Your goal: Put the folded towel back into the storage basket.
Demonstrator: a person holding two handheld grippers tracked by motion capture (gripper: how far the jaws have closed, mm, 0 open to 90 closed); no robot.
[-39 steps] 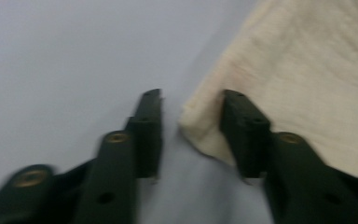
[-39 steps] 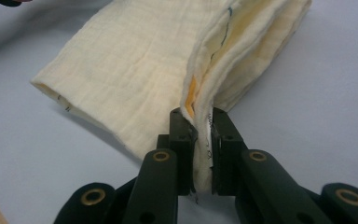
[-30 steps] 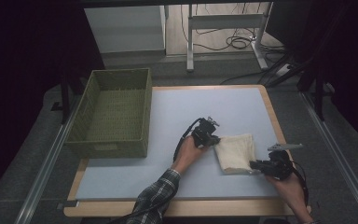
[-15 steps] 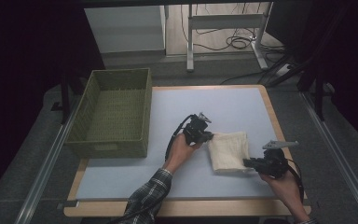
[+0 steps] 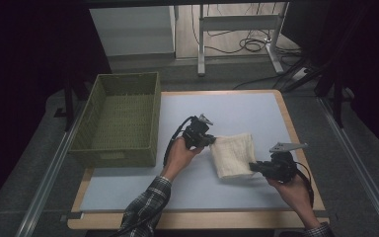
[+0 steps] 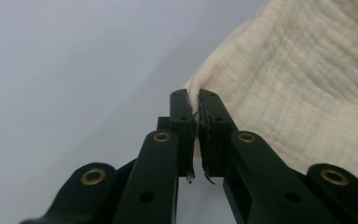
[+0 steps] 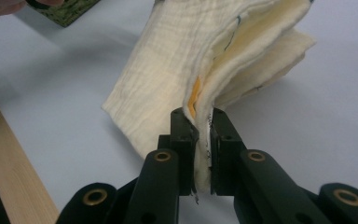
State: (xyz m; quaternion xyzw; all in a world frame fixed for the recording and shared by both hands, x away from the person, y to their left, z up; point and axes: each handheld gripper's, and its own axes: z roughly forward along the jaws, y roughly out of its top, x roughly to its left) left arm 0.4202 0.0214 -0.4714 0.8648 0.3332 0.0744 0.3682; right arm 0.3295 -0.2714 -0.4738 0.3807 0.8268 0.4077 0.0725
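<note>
While both grippers clamp it, the folded cream cloth sits mid-worktop.
Left gripper: jaws closed on the cloth's upper-left corner. Right gripper: jaws closed on the layered lower-right edge, lifting it slightly. Green woven basket stands well apart at the left.

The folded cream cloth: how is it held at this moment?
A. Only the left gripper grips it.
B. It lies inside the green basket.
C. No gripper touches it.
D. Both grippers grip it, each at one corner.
D: the left gripper is shut on one corner of the folded cream cloth, and the right gripper is shut on the layered edge at another corner.
</note>
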